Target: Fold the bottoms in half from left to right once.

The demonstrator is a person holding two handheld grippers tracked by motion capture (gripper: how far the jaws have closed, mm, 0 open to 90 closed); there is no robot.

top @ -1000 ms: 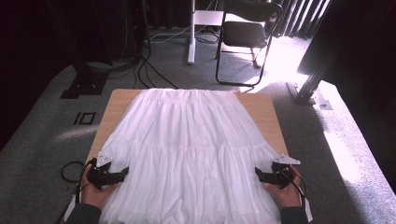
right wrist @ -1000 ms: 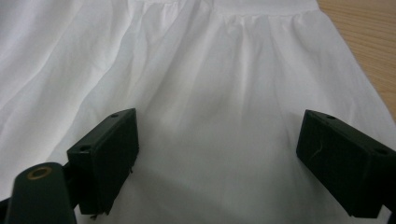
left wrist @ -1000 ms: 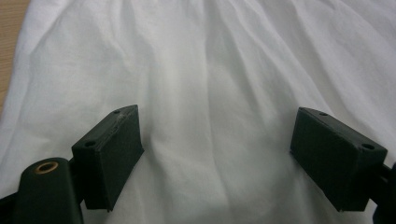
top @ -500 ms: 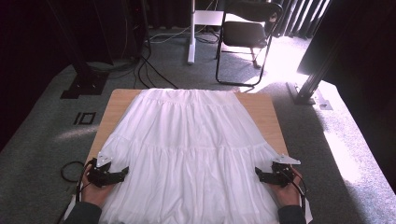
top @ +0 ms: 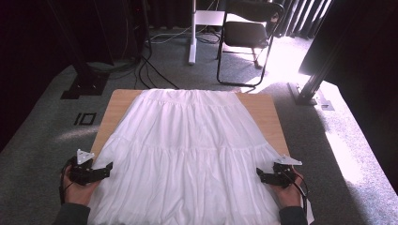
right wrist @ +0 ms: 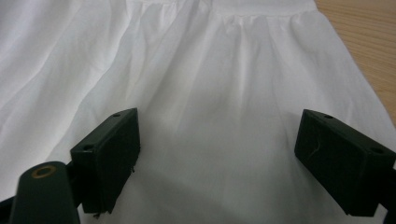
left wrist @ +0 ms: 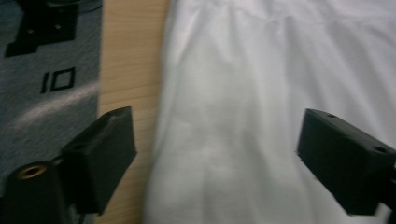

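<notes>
Nearest the person, the two hands come in from the bottom of the high view, each holding a gripper at a lower corner of the white skirt (top: pixel 187 154). The left gripper (top: pixel 107 168) sits at the skirt's left edge, just beside the cloth, with a grey three-cornered plate (top: pixel 84 156) on top. In the left gripper view its jaws stand wide apart with nothing between them; one jaw hangs over the bare wood at the table's edge, the other over the white fabric, and the skirt's hem side runs up between them. The right gripper (top: pixel 261 176) rests at the skirt's right edge, its tips pointing inward onto the cloth. In the right gripper view its jaws are also spread wide and empty, both above the gathered white fabric, with a gathered seam crossing farther ahead.

The skirt lies flat and spread over the wooden table (top: pixel 263 110), waistband at the far end, tiers widening toward the person, covering most of the top and leaving strips of wood bare at the far corners.

Beyond the table, on grey carpet, stands a black folding chair (top: pixel 246 33), with cables (top: pixel 150 70) trailing across the floor to its left.
</notes>
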